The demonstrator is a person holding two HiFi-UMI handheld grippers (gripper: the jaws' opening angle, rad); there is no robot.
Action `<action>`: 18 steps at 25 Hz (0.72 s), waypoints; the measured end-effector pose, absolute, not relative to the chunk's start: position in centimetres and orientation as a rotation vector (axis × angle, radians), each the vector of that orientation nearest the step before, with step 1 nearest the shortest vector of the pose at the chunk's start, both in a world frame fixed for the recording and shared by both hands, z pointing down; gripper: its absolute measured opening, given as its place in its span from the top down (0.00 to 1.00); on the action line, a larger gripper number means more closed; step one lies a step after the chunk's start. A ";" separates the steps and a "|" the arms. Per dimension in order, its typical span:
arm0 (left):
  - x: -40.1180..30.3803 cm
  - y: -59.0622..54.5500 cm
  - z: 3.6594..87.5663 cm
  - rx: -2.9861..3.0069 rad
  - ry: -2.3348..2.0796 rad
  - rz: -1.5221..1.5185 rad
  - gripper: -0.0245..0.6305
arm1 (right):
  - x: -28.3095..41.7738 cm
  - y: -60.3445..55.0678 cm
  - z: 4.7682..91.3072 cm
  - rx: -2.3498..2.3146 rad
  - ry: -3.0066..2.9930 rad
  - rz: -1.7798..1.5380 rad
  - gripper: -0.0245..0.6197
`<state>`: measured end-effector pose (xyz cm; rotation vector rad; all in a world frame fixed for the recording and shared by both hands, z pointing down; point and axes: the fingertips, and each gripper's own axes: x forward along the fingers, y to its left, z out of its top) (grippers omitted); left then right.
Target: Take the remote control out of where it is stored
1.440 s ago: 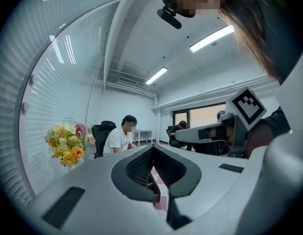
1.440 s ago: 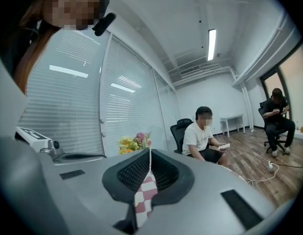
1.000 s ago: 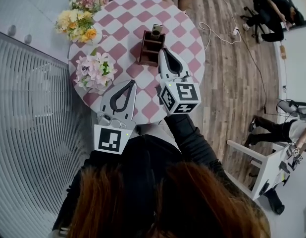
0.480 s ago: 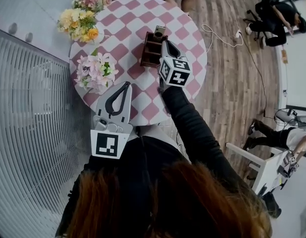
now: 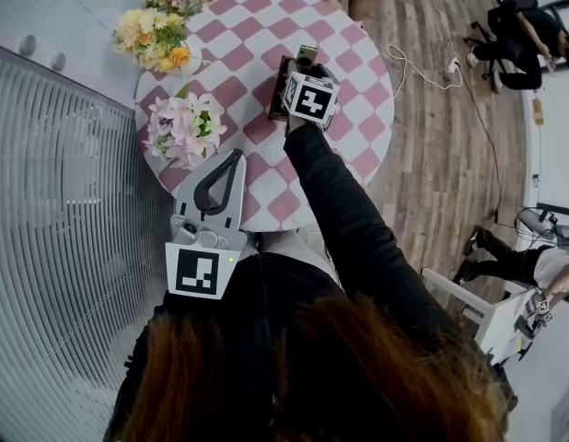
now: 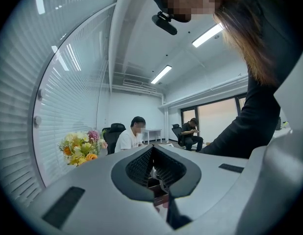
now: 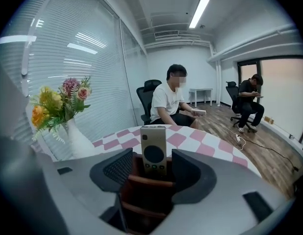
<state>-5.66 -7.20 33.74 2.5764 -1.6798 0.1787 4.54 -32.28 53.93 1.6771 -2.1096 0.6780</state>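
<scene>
Your right gripper [image 7: 151,156] has just opened its jaws wide and grips nothing; your left gripper [image 5: 236,158] is closed and empty. On the table [image 5: 238,35], the rack [image 7: 141,190] sits between the right jaws, with the remote [image 7: 153,148] upright in its far slot, untouched.

One round pink-and-white checked table [image 5: 358,127], one brown wooden rack [image 7: 144,182] (one pale gold remote control [image 7: 153,148] inside it), and two flower bouquets [image 5: 185,127] left of the rack.
</scene>
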 end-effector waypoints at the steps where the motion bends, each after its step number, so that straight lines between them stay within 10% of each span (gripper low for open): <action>1: -5.8 -7.1 33.8 2.572 -1.684 0.183 0.95 | 4.4 -32.6 54.0 1.682 -2.100 0.678 0.59; 18: -7.3 -6.6 34.2 2.509 -1.738 0.197 0.95 | 4.7 -33.8 55.8 1.758 -1.996 0.762 0.66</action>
